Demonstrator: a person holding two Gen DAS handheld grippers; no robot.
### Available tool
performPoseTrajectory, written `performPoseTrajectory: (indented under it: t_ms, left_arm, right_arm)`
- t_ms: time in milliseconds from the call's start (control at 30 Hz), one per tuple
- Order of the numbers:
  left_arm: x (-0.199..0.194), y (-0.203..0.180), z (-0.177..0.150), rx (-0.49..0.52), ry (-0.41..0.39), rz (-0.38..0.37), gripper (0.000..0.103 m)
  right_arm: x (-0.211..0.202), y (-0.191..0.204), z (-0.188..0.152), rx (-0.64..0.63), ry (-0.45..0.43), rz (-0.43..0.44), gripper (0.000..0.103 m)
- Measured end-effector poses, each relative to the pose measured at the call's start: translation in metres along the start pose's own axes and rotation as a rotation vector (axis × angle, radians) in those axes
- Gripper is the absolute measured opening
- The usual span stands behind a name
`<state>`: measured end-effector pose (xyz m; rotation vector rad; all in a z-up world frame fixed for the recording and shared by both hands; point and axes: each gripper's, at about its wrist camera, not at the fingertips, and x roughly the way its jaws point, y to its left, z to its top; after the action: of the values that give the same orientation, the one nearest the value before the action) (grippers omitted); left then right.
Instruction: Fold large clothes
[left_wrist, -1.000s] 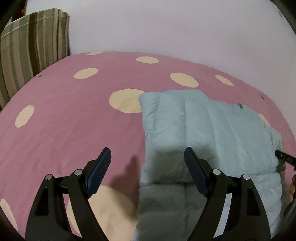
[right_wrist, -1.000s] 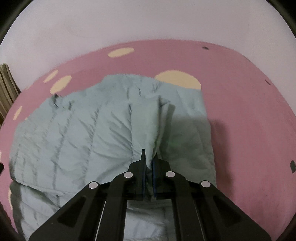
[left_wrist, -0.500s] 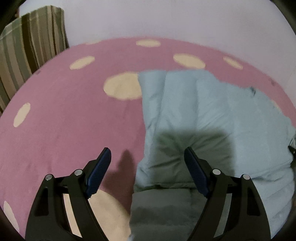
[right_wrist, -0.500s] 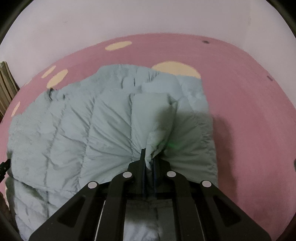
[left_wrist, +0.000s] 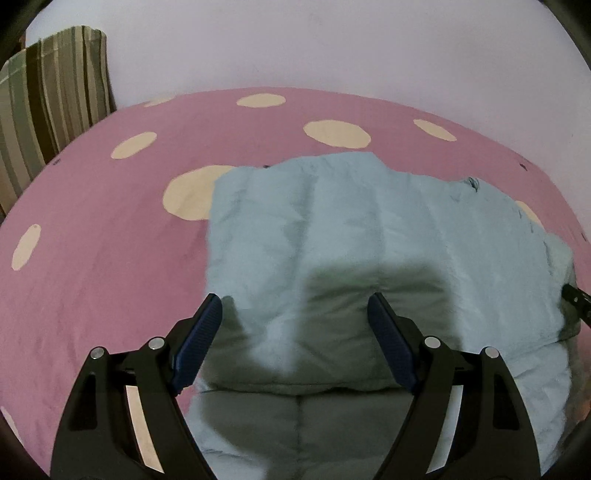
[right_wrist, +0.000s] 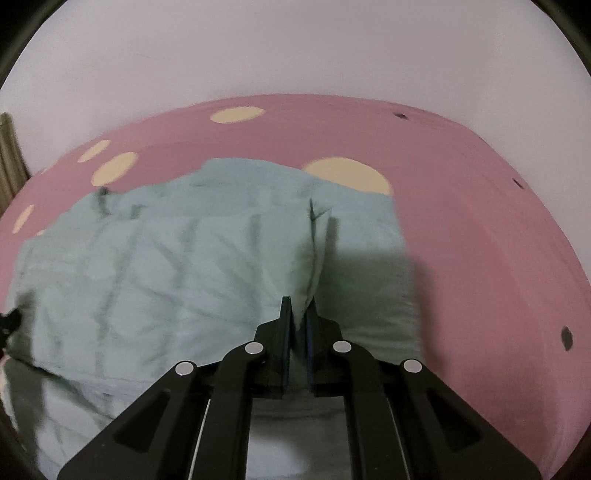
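A pale blue quilted jacket (left_wrist: 351, 236) lies partly folded on a bed covered with a pink sheet with cream dots (left_wrist: 110, 229), a folded-over layer resting on the lower part of the jacket. The left gripper (left_wrist: 295, 314) hangs over the near edge of that folded layer with its jaws spread wide and nothing between them. The right gripper (right_wrist: 299, 314) has its jaws pinched together on a raised ridge of the jacket's fabric, pulling it up from the rest of the jacket.
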<state>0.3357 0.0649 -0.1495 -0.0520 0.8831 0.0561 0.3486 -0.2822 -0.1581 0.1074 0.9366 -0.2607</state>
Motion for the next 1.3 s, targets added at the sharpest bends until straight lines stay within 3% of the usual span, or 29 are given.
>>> performPoseTrajectory:
  t_ms: [133,333,433,533,633,733,900,1000,1133,1300]
  left_arm:
    - [0.000,0.008,0.002,-0.025,0.003,-0.002,0.081]
    - [-0.012,0.009,0.007,-0.016,-0.032,-0.004,0.081]
    - [-0.005,0.008,0.008,-0.003,-0.007,0.010,0.081]
    - [-0.001,0.008,0.007,-0.001,0.001,0.013,0.081]
    - [0.002,0.010,0.006,-0.002,0.009,0.032,0.081]
    - [-0.003,0.011,0.008,-0.034,-0.003,0.002,0.081]
    - [-0.002,-0.017,0.014,-0.002,-0.016,-0.049,0.081]
    - [0.011,-0.031,0.014,0.014,0.006,-0.050,0.081]
    - [0.034,-0.040,0.008,0.031,0.051,-0.007,0.081]
    - [0.053,-0.042,0.003,0.057,0.093,0.000,0.081]
  right_arm:
    - [0.008,-0.029,-0.004,0.052,0.052,0.022,0.007]
    - [0.001,-0.043,0.006,0.080,0.029,-0.032,0.009]
    - [0.005,-0.049,0.011,0.105,0.047,-0.055,0.029]
    - [-0.004,-0.056,0.016,0.135,0.003,-0.078,0.052]
    - [-0.013,-0.065,0.019,0.166,-0.033,-0.095,0.053]
    - [-0.027,-0.059,0.021,0.172,-0.083,-0.067,0.051]
    - [-0.028,0.000,0.021,0.089,-0.059,0.155,0.046]
    - [-0.017,0.038,0.014,0.021,-0.024,0.238,0.046]
    - [0.009,0.080,-0.001,-0.084,0.027,0.226,0.046]
    - [0.032,0.093,-0.016,-0.138,0.046,0.156,0.046]
